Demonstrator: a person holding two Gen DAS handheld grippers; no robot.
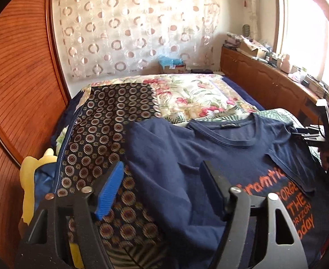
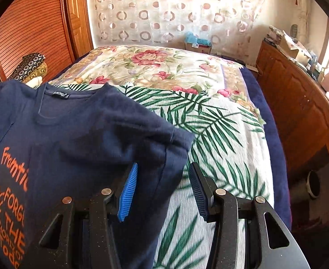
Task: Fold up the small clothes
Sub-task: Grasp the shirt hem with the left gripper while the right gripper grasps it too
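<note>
Hovering just above the navy T-shirt (image 2: 79,134), the right gripper (image 2: 162,190) stands with jaws apart, clamping nothing, over a sleeve already folded inward. Over the shirt's other side, the left gripper (image 1: 160,192) is likewise parted and empty. Further folds seemingly remain; the shirt lies spread on the bed (image 2: 209,134).

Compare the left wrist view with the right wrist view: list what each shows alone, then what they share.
Left wrist only: the dark medallion-print cloth beside the shirt, a yellow item at the bed's edge, and the right gripper at the shirt's far sleeve.
Right wrist only: the palm-leaf sheet spread wide, with that gripper's open jaws over the sleeve edge.
Both: the navy T-shirt with orange lettering, the floral bedspread, the circle-patterned curtain and the wooden cabinet.
</note>
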